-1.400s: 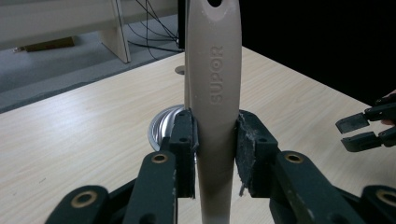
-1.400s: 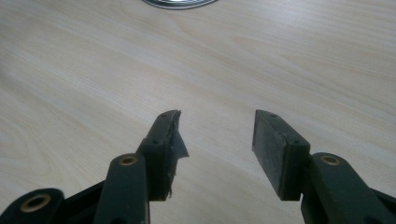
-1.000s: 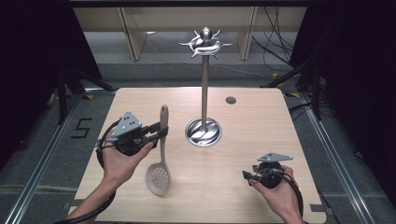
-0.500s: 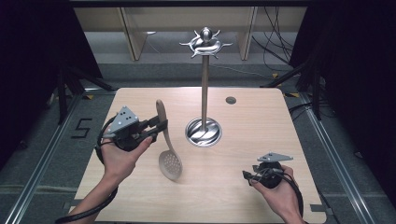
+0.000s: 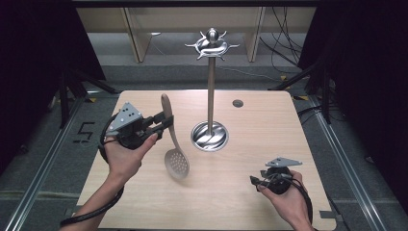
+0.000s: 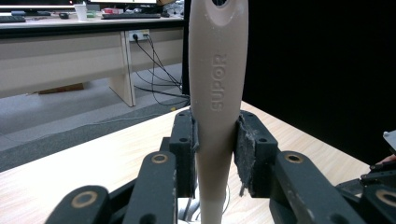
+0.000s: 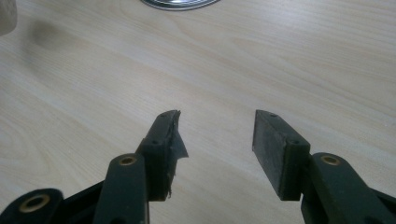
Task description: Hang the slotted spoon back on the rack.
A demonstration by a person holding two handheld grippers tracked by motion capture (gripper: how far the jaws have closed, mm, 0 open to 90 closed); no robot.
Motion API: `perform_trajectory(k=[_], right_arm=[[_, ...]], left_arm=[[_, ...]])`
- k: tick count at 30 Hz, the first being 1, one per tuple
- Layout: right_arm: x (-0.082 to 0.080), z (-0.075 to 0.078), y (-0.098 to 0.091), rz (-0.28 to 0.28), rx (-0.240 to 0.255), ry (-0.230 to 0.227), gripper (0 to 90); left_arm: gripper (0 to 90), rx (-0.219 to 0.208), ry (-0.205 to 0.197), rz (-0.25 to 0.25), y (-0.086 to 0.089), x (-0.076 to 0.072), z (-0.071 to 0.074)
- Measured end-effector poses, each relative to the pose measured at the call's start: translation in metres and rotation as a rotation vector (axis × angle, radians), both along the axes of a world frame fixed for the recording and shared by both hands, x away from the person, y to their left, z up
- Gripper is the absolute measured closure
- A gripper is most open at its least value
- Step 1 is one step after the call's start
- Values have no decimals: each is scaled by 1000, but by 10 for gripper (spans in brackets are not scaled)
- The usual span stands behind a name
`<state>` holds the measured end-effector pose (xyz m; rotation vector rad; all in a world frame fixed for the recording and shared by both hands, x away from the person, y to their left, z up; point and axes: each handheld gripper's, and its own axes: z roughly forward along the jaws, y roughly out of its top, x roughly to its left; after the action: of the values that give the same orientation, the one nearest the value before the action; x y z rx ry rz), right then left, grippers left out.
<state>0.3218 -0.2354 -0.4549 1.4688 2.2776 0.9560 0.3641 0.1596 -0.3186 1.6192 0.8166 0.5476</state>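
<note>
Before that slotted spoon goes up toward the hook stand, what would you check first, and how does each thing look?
1. Left tongs clamped on the slotted spoon handle: ok.
2. Spoon lifted off the table, bowl hanging down: ok.
3. Hook stand upright, with its hooks bare: ok.
4. Handle's hanging hole lined up with a hook: not ok, the spoon sits lower and to the stand's left.
5. Right tongs open, low over the table, away from the stand: ok.
</note>
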Motion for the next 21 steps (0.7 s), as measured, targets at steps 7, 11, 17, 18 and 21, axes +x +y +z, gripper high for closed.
perform_trajectory(k=[7,11,17,18,21], right_arm=[[0,1,-1,4,-2,-5,513],[1,0,-1,10,2,-7,512],[1,0,0,3,6,-7,510],[1,0,0,2,4,-13,510],[1,0,0,2,7,-8,510]], left_arm=[[694,-3,5,5,0,3,3],[694,-5,1,6,-1,5,4],[694,8,-14,15,-4,9,6],[694,11,-17,15,-5,10,6],[694,14,-26,17,-8,13,7]])
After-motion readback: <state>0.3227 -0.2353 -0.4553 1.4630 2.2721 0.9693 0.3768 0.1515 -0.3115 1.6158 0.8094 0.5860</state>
